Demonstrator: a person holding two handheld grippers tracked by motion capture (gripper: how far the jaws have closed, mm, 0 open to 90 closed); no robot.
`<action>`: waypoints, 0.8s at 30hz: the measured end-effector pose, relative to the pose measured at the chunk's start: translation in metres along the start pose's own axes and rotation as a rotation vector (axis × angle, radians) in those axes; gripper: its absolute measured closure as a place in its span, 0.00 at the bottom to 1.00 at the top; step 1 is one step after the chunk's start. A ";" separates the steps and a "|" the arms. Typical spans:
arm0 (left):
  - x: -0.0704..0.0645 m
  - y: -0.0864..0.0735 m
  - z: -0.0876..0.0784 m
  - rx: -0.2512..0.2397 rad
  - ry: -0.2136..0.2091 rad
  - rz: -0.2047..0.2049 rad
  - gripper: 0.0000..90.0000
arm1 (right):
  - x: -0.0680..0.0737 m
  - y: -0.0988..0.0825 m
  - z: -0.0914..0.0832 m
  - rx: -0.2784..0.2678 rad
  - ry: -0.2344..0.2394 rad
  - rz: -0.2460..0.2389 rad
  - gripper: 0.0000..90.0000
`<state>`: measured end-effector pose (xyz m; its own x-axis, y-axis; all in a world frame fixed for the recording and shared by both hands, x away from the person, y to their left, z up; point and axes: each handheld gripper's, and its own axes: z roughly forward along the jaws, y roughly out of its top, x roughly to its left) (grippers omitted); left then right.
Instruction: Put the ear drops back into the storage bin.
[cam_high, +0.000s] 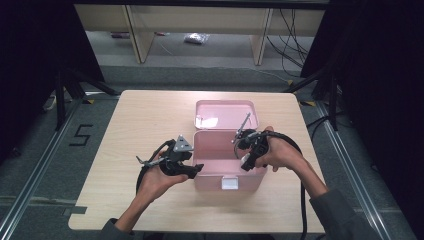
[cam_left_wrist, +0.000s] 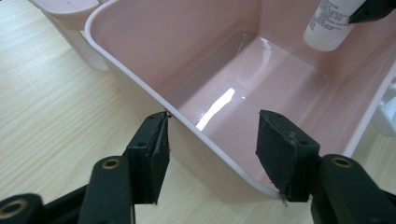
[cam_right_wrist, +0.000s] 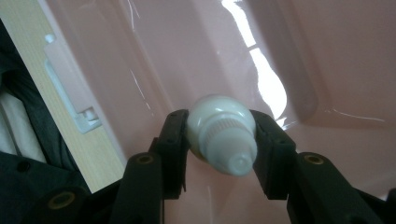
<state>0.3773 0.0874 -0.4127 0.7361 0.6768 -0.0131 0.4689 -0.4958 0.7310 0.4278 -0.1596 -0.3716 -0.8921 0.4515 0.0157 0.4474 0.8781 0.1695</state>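
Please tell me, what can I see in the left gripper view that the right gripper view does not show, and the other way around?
Left gripper view: the left claw straddles the near wall of the pink box, one pad outside and one inside, with a gap; the printed side of the white bottle hangs at the top right over the box floor, and there is much wooden table.

Right gripper view: the right claw is shut on the white bottle, whose ribbed cap points at the camera; the box's white latch and a grey sleeve.

Both: the box's shiny pink inside, the bottle, some table.
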 end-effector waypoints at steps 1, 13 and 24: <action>0.000 0.000 0.000 0.000 -0.001 0.000 0.49 | 0.000 0.000 0.001 0.004 0.003 -0.003 0.67; 0.000 0.000 0.000 -0.003 -0.006 -0.003 0.48 | -0.003 0.001 0.020 0.018 0.018 -0.007 0.67; 0.000 0.000 0.000 -0.003 -0.003 -0.002 0.48 | -0.005 0.005 0.026 0.024 0.026 -0.020 0.67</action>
<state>0.3774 0.0877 -0.4129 0.7367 0.6760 -0.0171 0.4692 -0.4930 0.7327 0.4358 -0.1536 -0.3968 -0.9021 0.4298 0.0380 0.4304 0.8906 0.1469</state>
